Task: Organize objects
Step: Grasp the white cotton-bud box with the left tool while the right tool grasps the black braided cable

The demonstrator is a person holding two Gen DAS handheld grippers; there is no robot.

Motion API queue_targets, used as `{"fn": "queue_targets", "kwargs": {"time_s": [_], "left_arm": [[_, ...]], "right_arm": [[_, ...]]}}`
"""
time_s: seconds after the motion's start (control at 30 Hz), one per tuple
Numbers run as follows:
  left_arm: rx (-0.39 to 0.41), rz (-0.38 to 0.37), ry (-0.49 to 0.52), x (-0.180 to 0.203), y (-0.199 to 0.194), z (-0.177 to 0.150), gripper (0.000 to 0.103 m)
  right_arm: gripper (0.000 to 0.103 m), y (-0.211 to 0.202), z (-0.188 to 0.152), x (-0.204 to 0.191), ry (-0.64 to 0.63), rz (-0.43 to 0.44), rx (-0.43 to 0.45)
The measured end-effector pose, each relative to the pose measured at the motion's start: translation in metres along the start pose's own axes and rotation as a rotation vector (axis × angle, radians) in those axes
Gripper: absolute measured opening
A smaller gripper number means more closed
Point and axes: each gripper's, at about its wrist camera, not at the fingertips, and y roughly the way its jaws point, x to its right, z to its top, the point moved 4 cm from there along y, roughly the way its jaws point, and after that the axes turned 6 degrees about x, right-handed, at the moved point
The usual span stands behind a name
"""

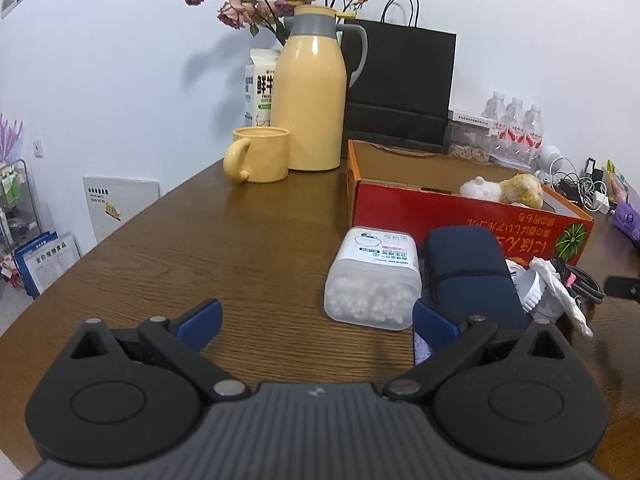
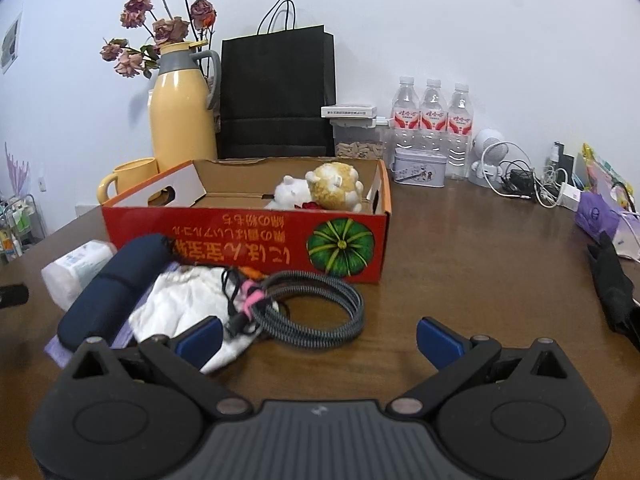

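- Left gripper [image 1: 318,320] hovers over the brown wooden table [image 1: 248,240], fingers spread wide, gripping nothing; bare tabletop stretches ahead toward the rounded left edge.
- Clear plastic cotton-swab box [image 1: 374,278] lies just beside the dark navy fabric pouch [image 1: 468,276]; the pouch sits close by the left gripper's right fingertip [image 1: 434,322].
- Red cardboard box with a pumpkin print [image 2: 244,240] stands behind the pile, holding white and tan plush toys [image 2: 320,192].
- White crumpled cloth [image 2: 188,304] and coiled grey braided cable [image 2: 316,304] lie against the box front.
- Right gripper [image 2: 318,338] is released and empty, with bare wood to its right.
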Motion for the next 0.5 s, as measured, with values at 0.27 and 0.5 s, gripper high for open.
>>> {"fn": "queue_targets", "kwargs": {"time_s": [0.27,0.5], "left_arm": [[-0.019,0.013,0.002,-0.001,0.004,-0.003,0.103],[-0.030,0.028,-0.014,-0.003,0.008,-0.002,0.103]], "right_arm": [[0.103,0.040,0.013,0.000,-0.005,0.036,-0.069],[0.103,0.075,0.010,0.002,-0.008,0.041,-0.150]]}}
